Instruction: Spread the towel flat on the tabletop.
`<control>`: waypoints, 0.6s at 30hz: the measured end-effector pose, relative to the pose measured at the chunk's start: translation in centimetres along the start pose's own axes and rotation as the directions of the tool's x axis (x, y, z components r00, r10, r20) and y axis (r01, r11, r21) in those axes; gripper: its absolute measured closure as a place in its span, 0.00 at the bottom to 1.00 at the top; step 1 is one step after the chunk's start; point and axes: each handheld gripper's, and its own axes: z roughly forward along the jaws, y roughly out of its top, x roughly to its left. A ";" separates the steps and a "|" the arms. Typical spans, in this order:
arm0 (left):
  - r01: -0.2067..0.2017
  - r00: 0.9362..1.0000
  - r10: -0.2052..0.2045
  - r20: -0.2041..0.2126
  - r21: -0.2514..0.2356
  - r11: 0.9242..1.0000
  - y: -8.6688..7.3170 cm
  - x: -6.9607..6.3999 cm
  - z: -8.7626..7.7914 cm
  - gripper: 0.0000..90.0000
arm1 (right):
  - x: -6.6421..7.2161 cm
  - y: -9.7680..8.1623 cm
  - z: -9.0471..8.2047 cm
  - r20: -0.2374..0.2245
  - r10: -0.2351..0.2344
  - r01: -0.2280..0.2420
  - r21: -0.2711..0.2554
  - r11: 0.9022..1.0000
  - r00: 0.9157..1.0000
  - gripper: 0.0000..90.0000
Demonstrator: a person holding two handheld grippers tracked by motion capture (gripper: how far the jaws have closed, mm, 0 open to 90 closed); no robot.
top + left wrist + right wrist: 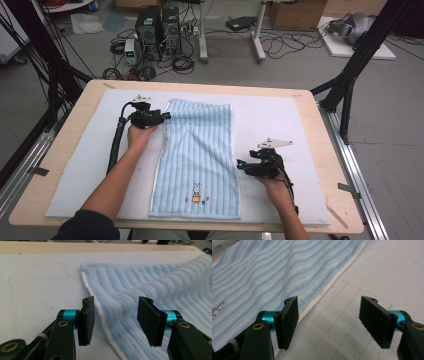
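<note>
Lying flat along the middle of my table's white padded mat, the pale blue striped terry towel has its small embroidered rabbit toward my side. My left tool sits at the towel's far left corner, jaws spread wide astride the white-edged hem (pads clear of the cloth). My right tool waits just beside the right edge, jaws wide and gripping nothing, over the bare mat.
</note>
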 end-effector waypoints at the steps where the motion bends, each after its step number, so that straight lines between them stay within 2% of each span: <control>1: -0.004 1.000 0.004 0.016 -0.003 1.000 -0.3 -0.2 -0.4 0.54 | 0.1 0.0 0.1 0.006 -0.006 0.006 -0.002 1.000 1.000 0.35; 3: -0.018 0.999 0.018 0.046 0.008 1.000 -0.9 -0.8 -1.2 0.54 | 0.2 0.1 0.2 0.032 -0.019 0.019 -0.006 1.000 0.999 0.39; 5: -0.045 0.997 0.042 0.064 0.033 0.998 -1.5 -1.5 -1.7 0.54 | 0.2 0.2 0.4 0.067 -0.046 0.047 -0.015 0.999 0.997 0.51; 7: -0.071 0.994 0.065 0.086 0.066 0.995 -2.2 -2.1 -1.9 0.54 | 0.1 0.4 0.7 0.067 -0.053 0.056 -0.037 0.998 0.996 0.59; 11: -0.091 0.991 0.081 0.109 0.089 0.992 -3.2 -3.1 -2.2 0.54 | -0.1 1.0 1.6 0.060 -0.039 0.042 -0.042 0.998 0.997 0.58; 14: -0.105 0.990 0.092 0.110 0.114 0.988 -3.6 -3.5 -2.2 0.53 | -0.1 1.6 2.4 0.086 -0.056 0.059 -0.030 0.998 0.995 0.56; 18: -0.125 0.988 0.111 0.102 0.134 0.983 -3.9 -3.8 -2.2 0.47 | -0.2 2.4 3.6 0.095 -0.033 0.034 -0.007 0.999 0.995 0.51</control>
